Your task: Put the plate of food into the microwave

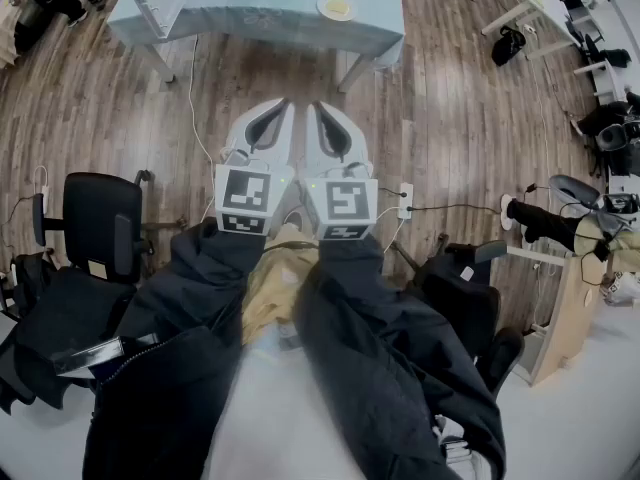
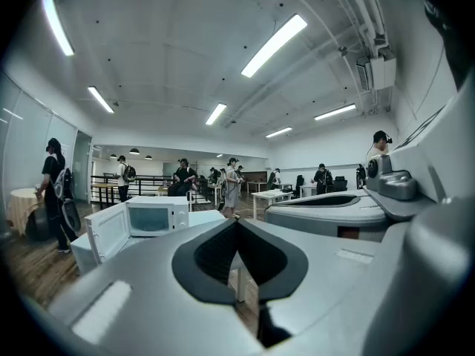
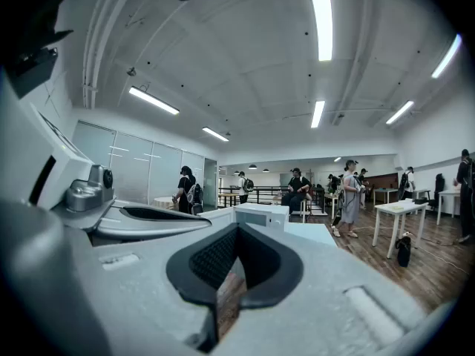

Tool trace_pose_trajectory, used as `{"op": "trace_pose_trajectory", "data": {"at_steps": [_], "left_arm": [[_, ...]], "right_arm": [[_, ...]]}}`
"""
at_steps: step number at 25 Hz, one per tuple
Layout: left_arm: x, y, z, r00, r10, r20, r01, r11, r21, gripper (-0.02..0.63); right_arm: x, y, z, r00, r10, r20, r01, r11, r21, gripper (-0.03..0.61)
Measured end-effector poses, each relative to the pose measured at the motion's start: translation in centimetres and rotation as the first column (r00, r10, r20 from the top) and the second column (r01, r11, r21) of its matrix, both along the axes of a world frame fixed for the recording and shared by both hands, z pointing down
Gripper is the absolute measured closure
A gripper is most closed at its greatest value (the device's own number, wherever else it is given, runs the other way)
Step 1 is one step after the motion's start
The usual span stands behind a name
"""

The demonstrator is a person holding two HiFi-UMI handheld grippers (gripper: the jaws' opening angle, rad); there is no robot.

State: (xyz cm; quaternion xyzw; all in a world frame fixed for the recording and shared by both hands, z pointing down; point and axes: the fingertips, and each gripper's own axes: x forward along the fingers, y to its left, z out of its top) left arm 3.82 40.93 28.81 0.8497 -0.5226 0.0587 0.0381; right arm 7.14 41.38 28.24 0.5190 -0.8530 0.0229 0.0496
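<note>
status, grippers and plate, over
Left gripper, right gripper shut, empty, side by side. Plate of food on table, untouched; microwave door open. Only bare floor between grippers and table.

Lab hall: tables [image 1: 260, 18], strip lights [image 2: 273, 44]

Two grippers are counted from above: one left gripper [image 1: 280, 108] and one right gripper [image 1: 322, 108]. Two marker cubes [image 1: 244, 193] are counted, one on each gripper. One counter [image 1: 260, 23] is seen, with one plate [image 1: 337, 7] and one microwave [image 2: 152, 217] on it. Two black seats are counted: a left chair [image 1: 95, 218] and a right chair [image 1: 460, 293]. One black bag [image 1: 508, 45] is seen on the floor. Several people [image 2: 53, 191] are seen far off, too small to be counted surely.
</note>
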Motion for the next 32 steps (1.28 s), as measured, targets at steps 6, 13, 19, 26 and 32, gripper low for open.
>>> {"op": "trace_pose_trajectory", "data": {"at_steps": [6, 13, 19, 26, 32], "left_arm": [[-0.6, 0.4, 0.3, 1.0, 0.023, -0.001, -0.023, 1.0, -0.006, 0.614], [-2.0, 0.0, 1.1, 0.999, 0.048, -0.014, -0.048, 0.999, -0.026, 0.614], [-3.3, 0.1, 2.2, 0.998, 0.06, -0.023, -0.061, 0.997, -0.049, 0.614], [-6.2, -0.5, 3.8, 0.999, 0.032, -0.026, -0.034, 0.996, -0.087, 0.614], [-6.7, -1.9, 5.0, 1.0, 0.021, -0.023, -0.023, 0.993, -0.112, 0.614]], "right_arm": [[-0.9, 0.4, 0.2, 1.0, 0.012, -0.005, -0.012, 1.0, 0.001, 0.584], [-1.8, 0.1, 0.5, 0.999, 0.043, -0.01, -0.043, 0.999, -0.005, 0.584], [-2.5, 0.1, 1.8, 0.997, 0.071, -0.019, -0.071, 0.997, -0.038, 0.584], [-3.1, -0.6, 3.5, 0.995, 0.104, -0.006, -0.104, 0.991, -0.086, 0.583], [-2.9, -2.0, 4.7, 0.994, 0.113, -0.003, -0.112, 0.988, -0.107, 0.583]]}}
